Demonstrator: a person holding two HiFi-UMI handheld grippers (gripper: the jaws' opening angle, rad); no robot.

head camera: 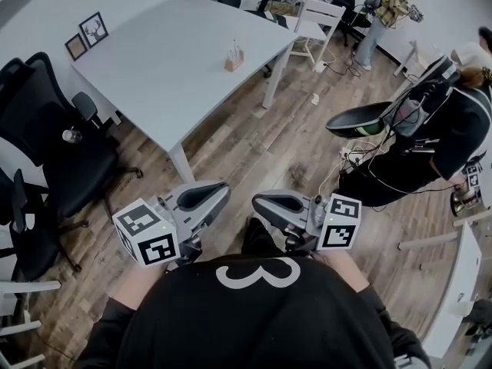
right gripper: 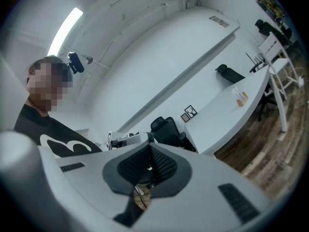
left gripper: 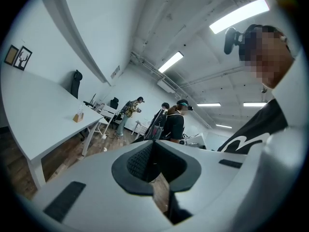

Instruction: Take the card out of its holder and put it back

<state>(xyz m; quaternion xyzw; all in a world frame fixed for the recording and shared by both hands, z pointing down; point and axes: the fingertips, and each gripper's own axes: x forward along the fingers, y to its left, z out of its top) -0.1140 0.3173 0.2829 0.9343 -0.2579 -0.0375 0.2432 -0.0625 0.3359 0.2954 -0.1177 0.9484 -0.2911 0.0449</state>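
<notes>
Where we stand: on the wood floor (head camera: 246, 144), well apart from the white table (head camera: 154, 68), with both grippers held close against our black shirt (head camera: 254, 314).
Left gripper (head camera: 223, 191): its jaws are closed together and hold nothing. Its own view shows the dark ribbed pads (left gripper: 140, 161) meeting, with only a sliver of floor below them. Its marker cube (head camera: 146, 233) sits at our left forearm.
Right gripper (head camera: 260, 200): its jaws are likewise pressed together and empty, and its tips point inward toward the left gripper's tips, near them but not touching.
Card holder (head camera: 233, 62): a small wooden block standing on the table, near the edge that faces the room and far beyond our reach.
Card (head camera: 234, 49): a pale slip standing upright in the holder, too small for us to make out more.
Also on the table: two picture frames (head camera: 93, 29) leaning at the wall end.
Beside the table: a black office chair (head camera: 54, 152) to our left and a white chair (head camera: 317, 21) at the far end.
Others in the room: a person in a plaid shirt (head camera: 390, 6) standing in the far corner, and a person in black (head camera: 453, 129) at our right, leaning over cables.
</notes>
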